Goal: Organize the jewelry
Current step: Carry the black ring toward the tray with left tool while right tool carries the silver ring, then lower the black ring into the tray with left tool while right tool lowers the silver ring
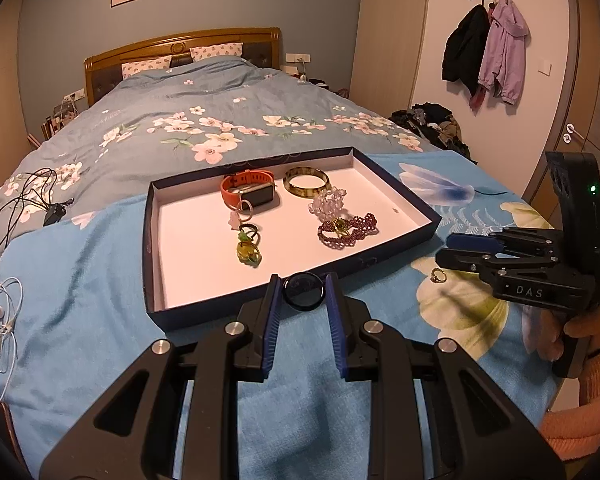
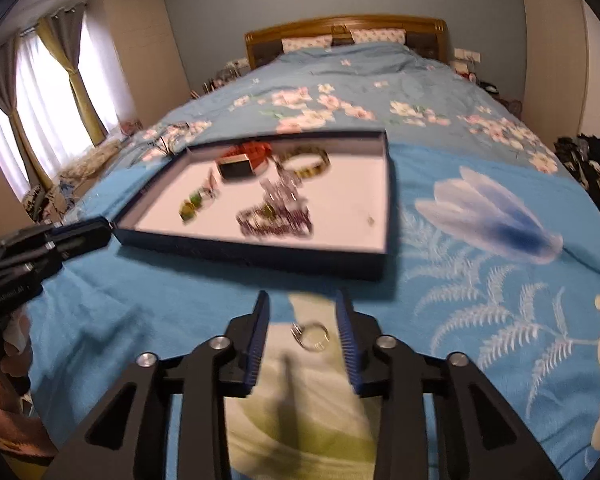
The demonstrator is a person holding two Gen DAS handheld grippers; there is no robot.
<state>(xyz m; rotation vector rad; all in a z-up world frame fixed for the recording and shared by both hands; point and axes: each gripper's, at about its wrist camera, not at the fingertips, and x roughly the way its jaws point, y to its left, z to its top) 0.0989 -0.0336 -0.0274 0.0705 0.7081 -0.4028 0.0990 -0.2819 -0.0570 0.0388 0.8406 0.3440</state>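
A dark blue tray (image 1: 180,312) with a white floor lies on the blue bedspread, also in the right wrist view (image 2: 260,254). It holds an orange watch (image 1: 246,188), a green-brown bangle (image 1: 306,182), a crystal bracelet (image 1: 328,202), a purple beaded bracelet (image 1: 348,230) and green-yellow rings (image 1: 249,250). My left gripper (image 1: 303,294) is shut on a dark round ring (image 1: 303,292) at the tray's near edge. My right gripper (image 2: 304,312) is open around a small gold ring (image 2: 312,334) on the bedspread; that ring (image 1: 438,277) also shows below the right gripper's fingers (image 1: 472,242).
The tray sits on a blue floral cloth (image 1: 80,280) over a made bed. Black cables (image 1: 28,196) and white earphones (image 1: 0,320) lie at the left. A clothes pile (image 1: 436,124) lies at the right.
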